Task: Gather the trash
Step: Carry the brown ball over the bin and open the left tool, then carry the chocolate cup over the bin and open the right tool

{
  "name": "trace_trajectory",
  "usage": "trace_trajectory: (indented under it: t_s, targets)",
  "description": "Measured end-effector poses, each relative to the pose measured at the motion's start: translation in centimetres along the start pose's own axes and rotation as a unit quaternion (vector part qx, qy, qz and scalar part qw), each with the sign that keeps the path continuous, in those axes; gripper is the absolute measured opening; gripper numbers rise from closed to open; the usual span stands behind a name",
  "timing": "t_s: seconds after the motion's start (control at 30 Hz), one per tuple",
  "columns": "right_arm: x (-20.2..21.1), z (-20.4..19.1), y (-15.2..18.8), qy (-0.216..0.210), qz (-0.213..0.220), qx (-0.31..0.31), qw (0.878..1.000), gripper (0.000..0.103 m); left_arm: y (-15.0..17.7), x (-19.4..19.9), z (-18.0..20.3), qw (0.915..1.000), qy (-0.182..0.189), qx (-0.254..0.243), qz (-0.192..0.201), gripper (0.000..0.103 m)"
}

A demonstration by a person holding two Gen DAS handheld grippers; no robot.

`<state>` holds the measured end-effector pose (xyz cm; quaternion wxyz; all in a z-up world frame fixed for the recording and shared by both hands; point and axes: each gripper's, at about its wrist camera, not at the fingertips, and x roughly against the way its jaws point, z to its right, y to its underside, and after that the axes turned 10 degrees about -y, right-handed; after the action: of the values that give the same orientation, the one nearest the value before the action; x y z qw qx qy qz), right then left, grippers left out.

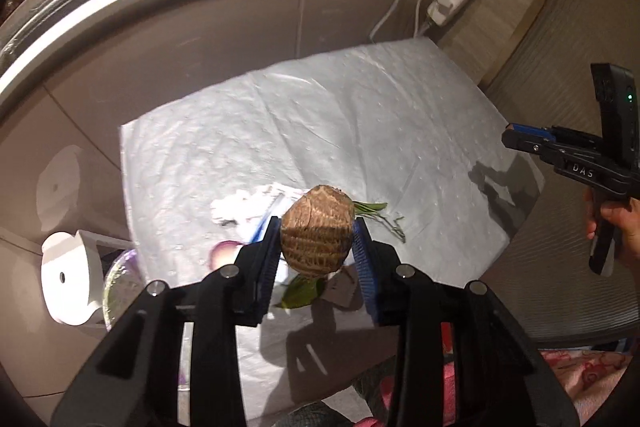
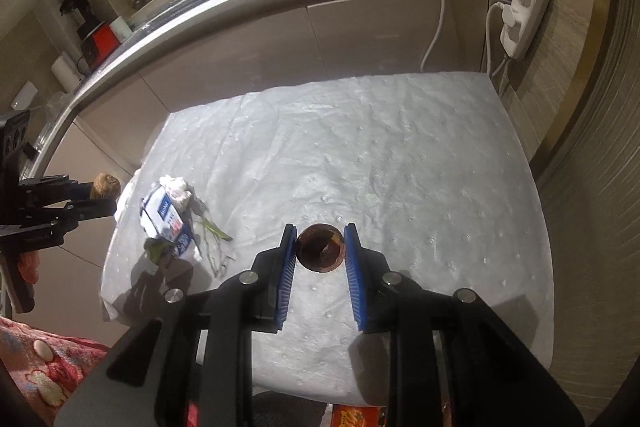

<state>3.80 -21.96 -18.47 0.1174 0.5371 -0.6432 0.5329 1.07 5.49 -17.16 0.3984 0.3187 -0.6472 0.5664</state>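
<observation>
Left wrist view: left gripper, pads pinching a brown ridged husk piece by its two flanks, held above the white padded sheet; beneath it at 9 o'clock a crumpled tissue and a purple onion skin, at 3 o'clock a green sprig, at 6 o'clock a green leaf; a white lidded bin off the sheet's edge at 8 o'clock; the right gripper at 3 o'clock, side-on. Right wrist view: right gripper, pads clamping a dark hollow shell cup at its rim, mouth toward the camera, above bare sheet; a torn blue-and-white carton with tissue and sprigs at 9 o'clock. Handling, by judgement: both husks light, stiff, rough, unlikely to slip, possibly brittle at the thin rim; grip across the widest flanks. Carton and tissue soft, crushable; pinch anywhere.
</observation>
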Motion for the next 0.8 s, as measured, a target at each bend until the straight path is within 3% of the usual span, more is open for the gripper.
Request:
trace_trajectory:
  t_s: [0.13, 0.33, 0.57, 0.7, 0.77, 0.8]
  targets:
    - [0.1, -3.8, -1.9, -0.022, 0.016, 0.018, 0.999, 0.024, 2.1, 1.4, -6.1, 0.9988, -0.035, 0.033, 0.002, 0.035]
    - [-0.3, -10.3, -3.9, -0.038, 0.027, 0.053, 0.998, 0.024, 7.6, -2.0, -14.0, 0.9929, -0.072, 0.074, -0.059, 0.035]
    - [-1.0, -17.2, -4.1, -0.038, 0.016, 0.078, 0.996, 0.024, 13.0, -8.5, -19.0, 0.9851, -0.072, 0.093, -0.125, 0.035]
    - [-1.4, -20.7, -3.9, -0.035, 0.009, 0.090, 0.995, 0.024, 14.5, -12.0, -20.6, 0.9794, -0.074, 0.095, -0.162, 0.035]
    - [-1.6, -22.3, -3.8, -0.036, 0.009, 0.095, 0.995, 0.024, 14.9, -12.8, -21.2, 0.9773, -0.063, 0.102, -0.175, 0.045]
    - [-1.7, -22.9, -3.7, -0.036, 0.009, 0.096, 0.995, 0.024, 15.0, -13.1, -21.6, 0.9759, -0.061, 0.105, -0.182, 0.063]
